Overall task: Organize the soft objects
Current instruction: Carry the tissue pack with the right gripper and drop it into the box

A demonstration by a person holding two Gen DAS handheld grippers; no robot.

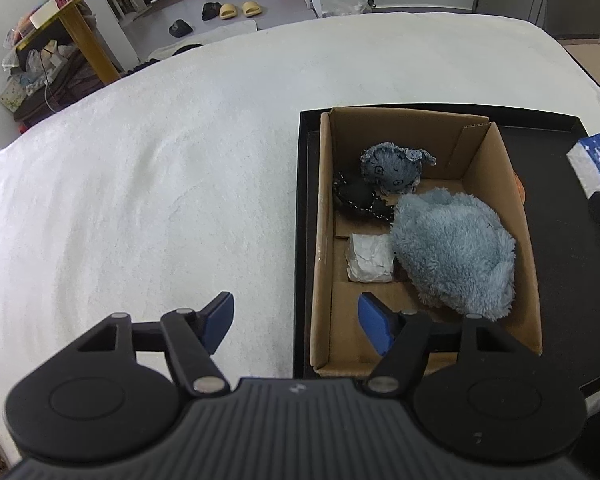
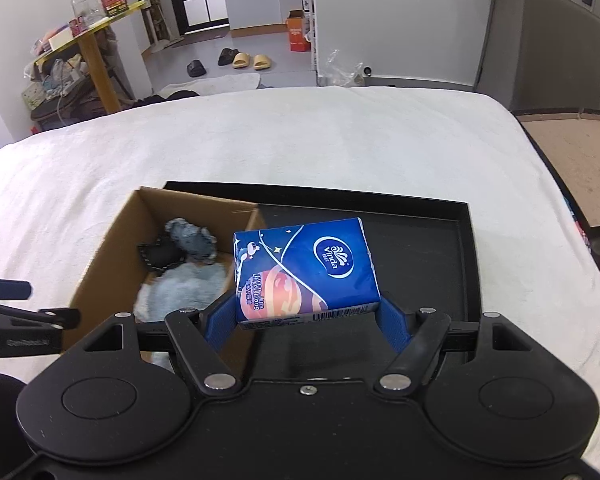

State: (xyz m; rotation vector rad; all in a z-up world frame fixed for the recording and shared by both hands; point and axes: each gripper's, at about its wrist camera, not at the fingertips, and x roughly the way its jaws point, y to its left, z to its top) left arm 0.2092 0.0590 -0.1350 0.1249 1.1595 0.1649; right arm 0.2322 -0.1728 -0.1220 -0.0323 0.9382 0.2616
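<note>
Blue Vinda tissue pack (image 2: 305,270) pinched between right gripper (image 2: 306,322) pads, held above black tray right of brown cardboard box (image 2: 100,264). Box holds fluffy blue plush (image 1: 454,250), denim toy (image 1: 394,166), black toy (image 1: 358,196), white paper wad (image 1: 369,258). Left gripper (image 1: 296,322) wide open, empty, over box's left wall.

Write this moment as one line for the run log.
right tongs: shut on blue tissue pack | left tongs: open, empty | brown cardboard box: fluffy blue plush inside
</note>
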